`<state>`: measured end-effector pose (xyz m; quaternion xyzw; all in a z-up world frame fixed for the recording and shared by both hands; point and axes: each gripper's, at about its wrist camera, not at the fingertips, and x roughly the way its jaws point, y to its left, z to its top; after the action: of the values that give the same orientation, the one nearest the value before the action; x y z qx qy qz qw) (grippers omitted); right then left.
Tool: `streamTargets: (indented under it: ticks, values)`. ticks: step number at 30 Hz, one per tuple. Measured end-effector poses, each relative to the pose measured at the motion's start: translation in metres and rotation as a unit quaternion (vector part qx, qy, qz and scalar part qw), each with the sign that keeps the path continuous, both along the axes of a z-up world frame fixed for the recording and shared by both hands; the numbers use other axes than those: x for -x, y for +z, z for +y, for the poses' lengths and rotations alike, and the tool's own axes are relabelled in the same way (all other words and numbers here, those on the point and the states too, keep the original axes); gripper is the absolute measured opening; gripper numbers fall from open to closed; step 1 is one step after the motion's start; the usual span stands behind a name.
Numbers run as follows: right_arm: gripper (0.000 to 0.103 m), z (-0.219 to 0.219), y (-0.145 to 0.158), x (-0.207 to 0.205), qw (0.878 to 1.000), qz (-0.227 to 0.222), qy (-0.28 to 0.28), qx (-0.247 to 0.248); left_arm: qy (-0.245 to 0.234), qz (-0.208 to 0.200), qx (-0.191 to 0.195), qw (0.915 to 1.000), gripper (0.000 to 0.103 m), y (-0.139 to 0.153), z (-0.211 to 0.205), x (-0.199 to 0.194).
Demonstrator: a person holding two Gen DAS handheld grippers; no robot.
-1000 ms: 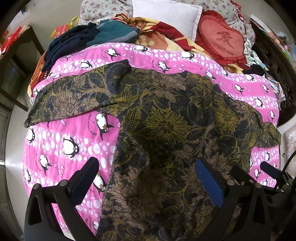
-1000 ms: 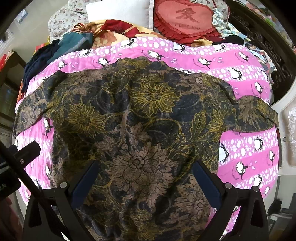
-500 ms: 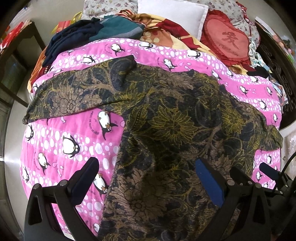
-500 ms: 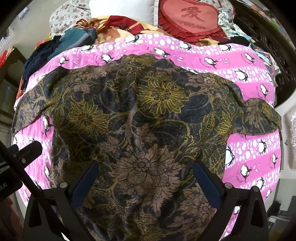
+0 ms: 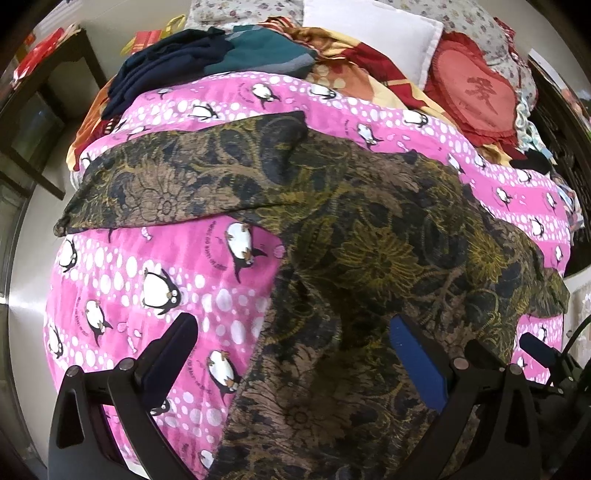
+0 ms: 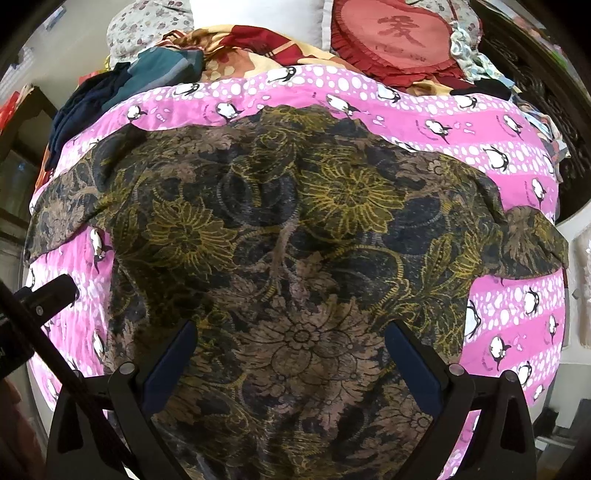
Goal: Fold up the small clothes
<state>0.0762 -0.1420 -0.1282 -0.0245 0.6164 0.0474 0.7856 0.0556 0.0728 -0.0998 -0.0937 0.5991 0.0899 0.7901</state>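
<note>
A dark shirt with gold and brown flower print (image 5: 369, 258) lies spread flat, back up, on a pink penguin blanket (image 5: 147, 280). Its sleeves stretch out to both sides. It fills the right wrist view (image 6: 303, 266). My left gripper (image 5: 291, 354) is open and empty above the shirt's lower left edge, one finger over the blanket. My right gripper (image 6: 291, 354) is open and empty above the shirt's lower middle. The right gripper's tip (image 5: 535, 347) shows at the left view's right edge, and the left gripper's tip (image 6: 48, 295) at the right view's left edge.
A pile of dark blue and teal clothes (image 5: 207, 62) lies at the far left of the bed. A white pillow (image 5: 373, 33) and a red heart cushion (image 5: 476, 92) lie at the head. A dark table (image 5: 40, 110) stands left of the bed.
Both grippers have drifted slightly forward and down toward the shirt, which looks a little nearer. The shirt itself has not moved. Both grippers stay open.
</note>
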Motion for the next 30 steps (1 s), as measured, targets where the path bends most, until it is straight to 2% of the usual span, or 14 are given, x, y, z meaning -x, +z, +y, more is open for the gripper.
streamTargets:
  ticks: [9,12,15,17,20,23,27,28,30]
  values:
    - [0.103,0.026,-0.008,-0.011,1.000,-0.005,0.019,-0.002,0.059,-0.007,0.007,0.9982,0.103,-0.002,0.061,0.004]
    - [0.103,0.037,-0.013,-0.017,1.000,-0.004,0.025,-0.005,0.101,-0.017,0.023,0.9945,0.103,-0.006,0.100,0.008]
    - [0.103,0.052,-0.018,-0.023,0.999,-0.004,0.033,-0.011,0.158,-0.024,0.039,0.9863,0.103,-0.013,0.148,0.014]
    - [0.103,0.062,-0.019,-0.026,0.999,-0.006,0.042,-0.012,0.205,-0.030,0.054,0.9767,0.103,-0.021,0.187,0.019]
    - [0.103,0.075,-0.023,-0.028,0.998,-0.006,0.055,-0.012,0.271,-0.042,0.050,0.9604,0.103,-0.030,0.245,0.028]
    - [0.103,0.083,-0.030,-0.028,0.998,0.000,0.061,-0.011,0.314,-0.051,0.047,0.9470,0.103,-0.039,0.287,0.033]
    - [0.103,0.091,-0.044,-0.027,0.998,0.017,0.058,-0.015,0.365,-0.065,0.093,0.9240,0.103,-0.056,0.328,0.037]
    - [0.103,0.092,-0.047,-0.026,0.998,0.021,0.059,-0.015,0.380,-0.071,0.110,0.9156,0.103,-0.063,0.338,0.036]
    - [0.103,0.098,-0.055,-0.025,0.997,0.031,0.065,-0.014,0.395,-0.073,0.128,0.9070,0.100,-0.073,0.347,0.031]
